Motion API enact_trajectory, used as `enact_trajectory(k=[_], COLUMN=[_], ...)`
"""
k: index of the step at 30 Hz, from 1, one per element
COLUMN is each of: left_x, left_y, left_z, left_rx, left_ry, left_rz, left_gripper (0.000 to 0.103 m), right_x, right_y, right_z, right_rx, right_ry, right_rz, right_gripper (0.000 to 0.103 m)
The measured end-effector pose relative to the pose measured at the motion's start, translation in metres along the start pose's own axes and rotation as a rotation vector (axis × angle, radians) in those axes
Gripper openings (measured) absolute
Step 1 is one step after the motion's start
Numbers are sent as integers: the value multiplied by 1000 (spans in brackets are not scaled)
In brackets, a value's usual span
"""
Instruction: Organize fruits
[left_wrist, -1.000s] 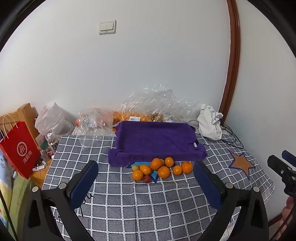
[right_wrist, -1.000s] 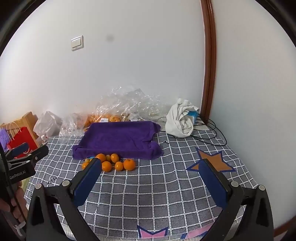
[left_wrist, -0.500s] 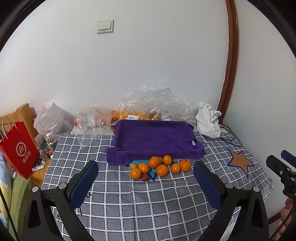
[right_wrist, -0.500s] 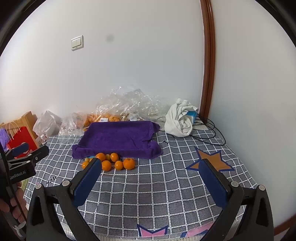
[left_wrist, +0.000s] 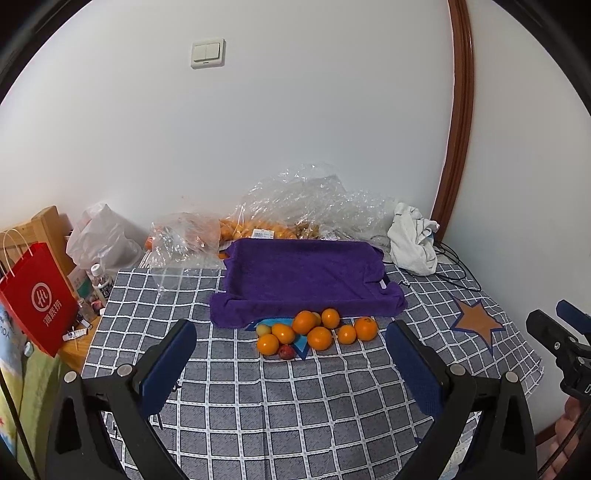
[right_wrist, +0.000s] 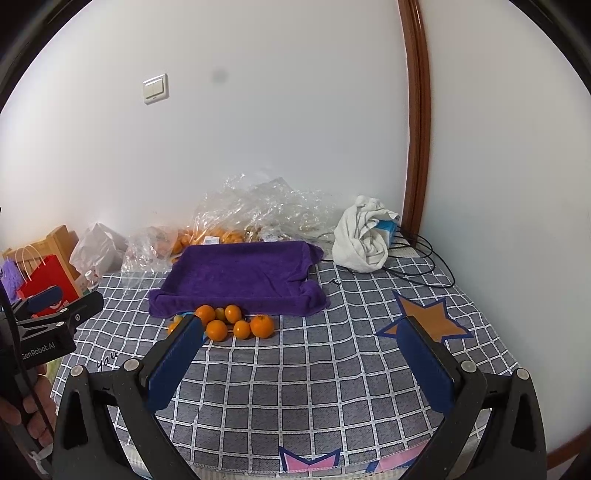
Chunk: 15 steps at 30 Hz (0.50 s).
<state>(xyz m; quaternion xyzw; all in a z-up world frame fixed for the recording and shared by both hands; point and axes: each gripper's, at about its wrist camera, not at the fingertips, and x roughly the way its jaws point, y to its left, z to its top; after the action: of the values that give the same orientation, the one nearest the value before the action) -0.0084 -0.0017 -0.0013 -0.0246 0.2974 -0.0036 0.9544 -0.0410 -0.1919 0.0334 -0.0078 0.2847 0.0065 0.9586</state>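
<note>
Several oranges (left_wrist: 319, 338) lie in a cluster on the checked tablecloth, with a small red fruit (left_wrist: 286, 352) and a small yellow-green fruit (left_wrist: 263, 328) among them. Just behind them lies a purple towel-covered tray (left_wrist: 303, 273). The cluster (right_wrist: 236, 321) and the tray (right_wrist: 240, 273) also show in the right wrist view. My left gripper (left_wrist: 291, 345) is open and empty, held above the table in front of the fruit. My right gripper (right_wrist: 299, 338) is open and empty, to the right of the fruit.
Clear plastic bags (left_wrist: 295, 210) holding more oranges lie against the wall behind the tray. A white cloth (left_wrist: 412, 240) and black cables (right_wrist: 424, 258) lie at the back right. A red paper bag (left_wrist: 35, 295) and a bottle (left_wrist: 101, 282) stand at the left table edge.
Both views have drifted slightly; the fruit and tray sit a little higher and smaller in the left wrist view. Both grippers stay open. Nothing on the table has moved.
</note>
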Motion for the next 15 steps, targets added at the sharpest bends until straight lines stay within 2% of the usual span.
enact_trajectory(k=[15], left_x=[-1], left_y=[9], left_z=[1], left_rx=[-14], left_ry=[6], left_rz=[-6], left_gripper=[103], right_x=[-2], right_y=[5], right_z=[-1], right_rx=[-12], right_ry=[-3], right_rz=[-5], right_gripper=[103])
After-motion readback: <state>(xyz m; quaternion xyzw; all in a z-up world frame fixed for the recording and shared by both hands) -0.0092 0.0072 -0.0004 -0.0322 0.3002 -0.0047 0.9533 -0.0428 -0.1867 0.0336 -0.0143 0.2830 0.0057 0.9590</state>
